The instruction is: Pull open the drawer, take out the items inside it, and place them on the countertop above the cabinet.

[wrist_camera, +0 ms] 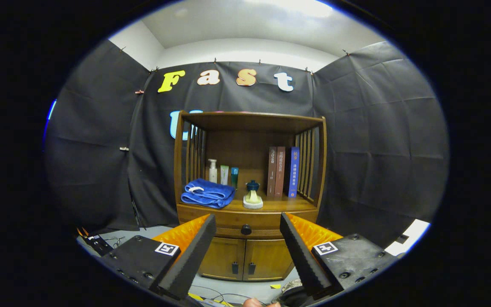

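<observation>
A wooden cabinet stands against the booth wall, some way beyond my fingers. Its drawer is closed, with a round dark knob that lines up between my two fingertips but sits well behind them. My gripper is open, nothing held between the fingers. The countertop above the drawer carries a folded blue towel on the left and a small dark-topped bottle on a pale base in the middle. What lies inside the drawer is hidden.
Three small toiletry bottles stand behind the towel, and three upright books stand at the right of the shelf. Two lower cabinet doors sit under the drawer. Cables and a dark box lie on the floor at left.
</observation>
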Available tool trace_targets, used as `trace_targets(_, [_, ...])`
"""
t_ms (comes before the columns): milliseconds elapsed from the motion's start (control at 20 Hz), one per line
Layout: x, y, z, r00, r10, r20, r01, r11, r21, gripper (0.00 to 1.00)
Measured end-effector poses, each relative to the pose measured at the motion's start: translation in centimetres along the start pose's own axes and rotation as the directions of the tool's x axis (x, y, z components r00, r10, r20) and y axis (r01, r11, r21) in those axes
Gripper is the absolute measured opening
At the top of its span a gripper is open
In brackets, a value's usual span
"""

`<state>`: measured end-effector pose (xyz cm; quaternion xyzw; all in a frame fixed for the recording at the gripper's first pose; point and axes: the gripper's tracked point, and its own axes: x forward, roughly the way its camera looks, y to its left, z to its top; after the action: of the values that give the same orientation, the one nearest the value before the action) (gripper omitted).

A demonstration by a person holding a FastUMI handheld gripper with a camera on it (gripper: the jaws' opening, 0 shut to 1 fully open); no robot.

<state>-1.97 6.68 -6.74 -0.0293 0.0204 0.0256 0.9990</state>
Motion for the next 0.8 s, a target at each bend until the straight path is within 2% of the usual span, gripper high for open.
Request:
trace_targets(300, [-1.9, -1.0, 5.6, 0.998, 0.005, 0.068, -0.008, 0.999, 0.052, 0.99])
trace_targets(800, [-2.0, -0.5, 6.4, 0.996, 0.044, 0.074, -0.046, 0.999, 0.029, 0.99])
